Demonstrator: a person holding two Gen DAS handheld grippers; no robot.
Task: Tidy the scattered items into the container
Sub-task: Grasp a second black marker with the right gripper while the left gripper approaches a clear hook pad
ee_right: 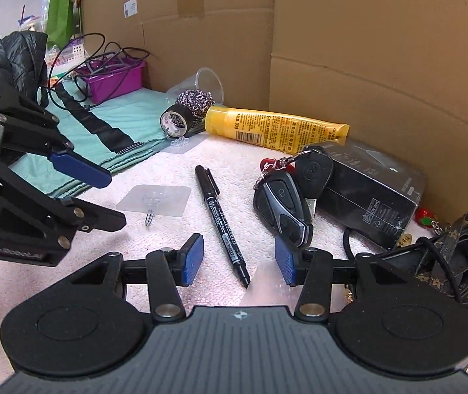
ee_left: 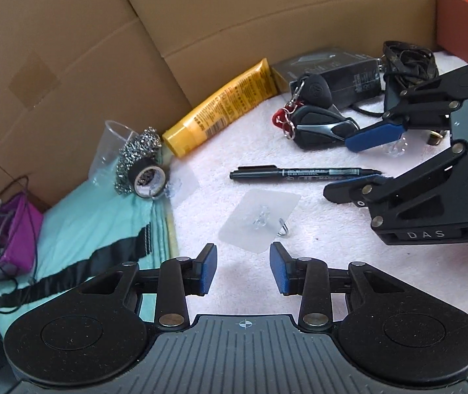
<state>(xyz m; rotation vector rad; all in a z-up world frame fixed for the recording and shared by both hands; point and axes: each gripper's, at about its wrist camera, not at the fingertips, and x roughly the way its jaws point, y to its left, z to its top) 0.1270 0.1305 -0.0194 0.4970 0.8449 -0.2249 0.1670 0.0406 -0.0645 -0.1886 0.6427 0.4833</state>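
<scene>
A black marker pen (ee_left: 302,174) (ee_right: 222,223) lies on the pink towel (ee_left: 316,262). A clear adhesive hook (ee_left: 260,220) (ee_right: 153,200) lies just ahead of my open, empty left gripper (ee_left: 243,269). My right gripper (ee_right: 238,264) is open and empty, its jaws either side of the pen's tip end; it shows in the left view (ee_left: 358,164). Car keys (ee_right: 283,203) (ee_left: 316,121), a yellow tube (ee_right: 276,129) (ee_left: 220,108), a tape roll (ee_right: 174,120) (ee_left: 148,179) and a steel scourer (ee_left: 138,151) lie around. A purple bin (ee_right: 115,78) (ee_left: 13,233) holds cables.
Cardboard walls (ee_right: 365,49) enclose the back and sides. A black box (ee_right: 368,193), a patterned strap (ee_right: 457,259), a clear cup (ee_right: 206,82) and a teal cloth (ee_left: 96,226) lie nearby. My left gripper shows in the right view (ee_right: 102,197).
</scene>
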